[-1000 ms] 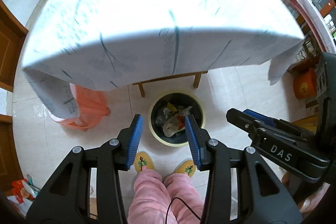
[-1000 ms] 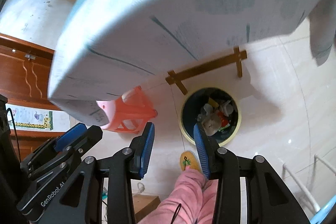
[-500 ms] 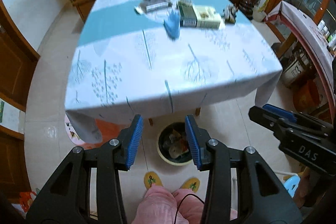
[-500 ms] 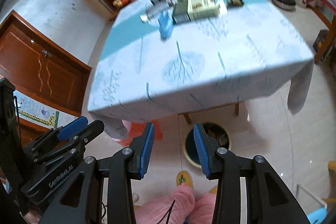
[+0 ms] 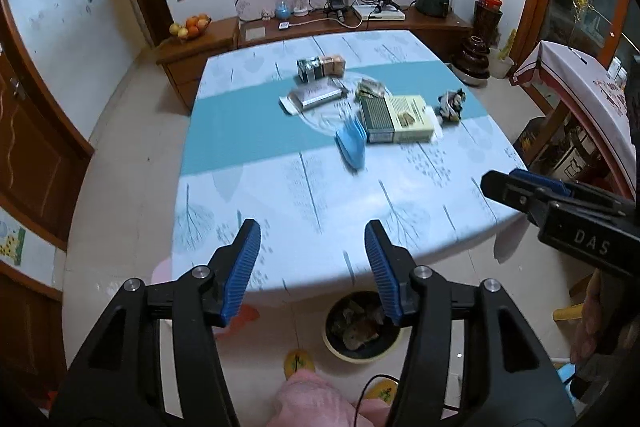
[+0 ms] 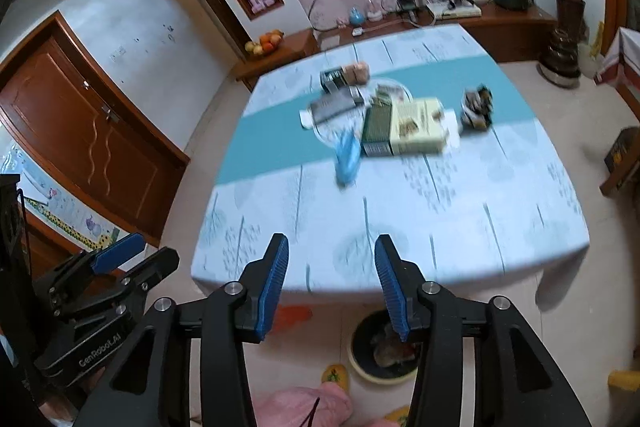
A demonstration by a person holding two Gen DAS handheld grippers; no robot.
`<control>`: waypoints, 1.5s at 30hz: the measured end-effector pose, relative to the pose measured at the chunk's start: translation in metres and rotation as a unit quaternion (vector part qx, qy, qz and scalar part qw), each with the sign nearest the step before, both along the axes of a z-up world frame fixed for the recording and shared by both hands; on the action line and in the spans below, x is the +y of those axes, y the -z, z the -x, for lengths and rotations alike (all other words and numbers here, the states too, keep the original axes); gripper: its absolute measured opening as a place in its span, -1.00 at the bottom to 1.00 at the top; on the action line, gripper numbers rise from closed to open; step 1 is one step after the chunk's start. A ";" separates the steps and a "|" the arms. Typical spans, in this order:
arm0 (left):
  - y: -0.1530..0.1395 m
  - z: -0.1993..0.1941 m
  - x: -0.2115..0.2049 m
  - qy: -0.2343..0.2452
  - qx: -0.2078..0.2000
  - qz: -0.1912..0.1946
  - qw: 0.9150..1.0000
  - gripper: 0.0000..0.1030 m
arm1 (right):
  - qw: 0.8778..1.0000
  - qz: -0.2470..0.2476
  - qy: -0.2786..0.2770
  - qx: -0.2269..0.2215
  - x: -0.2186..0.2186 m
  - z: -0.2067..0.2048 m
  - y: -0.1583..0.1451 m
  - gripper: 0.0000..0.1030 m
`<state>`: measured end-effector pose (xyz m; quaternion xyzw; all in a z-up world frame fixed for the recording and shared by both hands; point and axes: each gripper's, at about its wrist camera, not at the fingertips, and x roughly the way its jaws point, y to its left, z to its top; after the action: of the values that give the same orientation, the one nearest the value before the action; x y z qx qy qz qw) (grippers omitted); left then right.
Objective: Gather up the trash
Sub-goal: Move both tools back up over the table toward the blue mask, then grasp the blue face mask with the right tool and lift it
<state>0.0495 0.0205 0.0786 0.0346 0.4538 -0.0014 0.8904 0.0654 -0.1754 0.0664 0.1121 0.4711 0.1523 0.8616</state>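
Note:
Trash lies on the far half of the table (image 5: 304, 203): a blue face mask (image 5: 351, 143), a green-and-cream box (image 5: 394, 119), a silvery wrapper (image 5: 316, 97), a dark crumpled wrapper (image 5: 451, 103) and small boxes (image 5: 320, 67). The mask (image 6: 347, 157) and the box (image 6: 404, 131) also show in the right wrist view. A bin (image 5: 360, 331) with rubbish stands on the floor under the near table edge. My left gripper (image 5: 312, 241) hangs above that edge, jaws opening, nothing between them. My right gripper (image 6: 330, 255) is likewise opening and empty, beside the left.
A person's pink trouser legs (image 5: 316, 403) and yellow slippers (image 5: 298, 361) are at the bottom. A pink stool (image 6: 292, 315) stands under the table. A wooden sideboard (image 5: 320, 31) with a fruit bowl (image 5: 190, 26) lines the far wall. Wooden doors (image 6: 88, 135) are at left.
Both grippers rose from low over the bin to above the table's near edge, so the tabletop and its trash came into view. Both pairs of jaws stand wider than before.

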 end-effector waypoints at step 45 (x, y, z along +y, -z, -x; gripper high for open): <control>0.161 -0.406 0.072 0.273 0.188 0.026 0.943 0.20 | 0.973 0.003 0.140 0.184 0.124 -0.297 0.205 -0.76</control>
<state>0.4551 0.0929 -0.0822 0.1331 0.5857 -0.2630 0.7550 0.3627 -0.0511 -0.1382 0.2007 0.6017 0.0058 0.7731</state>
